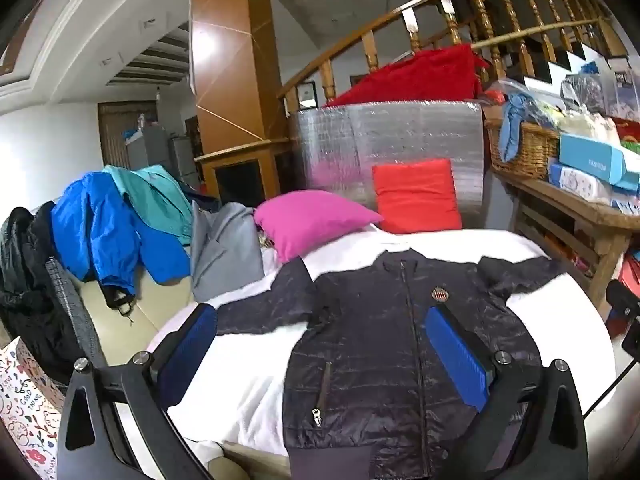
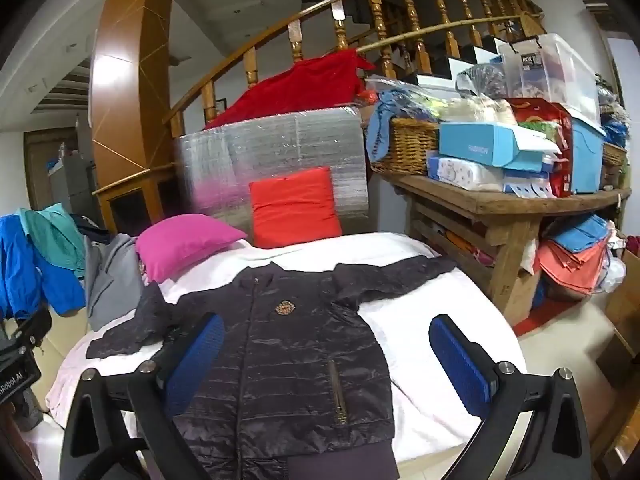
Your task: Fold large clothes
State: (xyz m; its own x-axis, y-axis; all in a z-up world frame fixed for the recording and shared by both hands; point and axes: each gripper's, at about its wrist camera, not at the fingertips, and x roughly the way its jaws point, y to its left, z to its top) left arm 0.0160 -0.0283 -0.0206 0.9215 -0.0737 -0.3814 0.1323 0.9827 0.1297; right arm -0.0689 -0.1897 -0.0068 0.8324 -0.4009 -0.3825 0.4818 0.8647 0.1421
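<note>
Cluttered room, staircase behind, wooden counter (image 2: 508,204) stacked with boxes, and a bed with a white blanket (image 2: 432,344) in the middle. So basically nothing's folded yet: the dark puffer jacket (image 2: 288,352) lies flat on the blanket, front up, zipped, both sleeves spread out sideways. Looks shiny and quilted, with a small badge on the chest, probably slippery. The left claw (image 1: 320,356) and right claw (image 2: 328,364) both hover wide apart above it, holding nothing. All folds left to do, I'd say.

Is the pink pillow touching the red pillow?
Touching. The left wrist view shows the pink pillow corner overlapping the red pillow lower edge, no gap between them.
</note>
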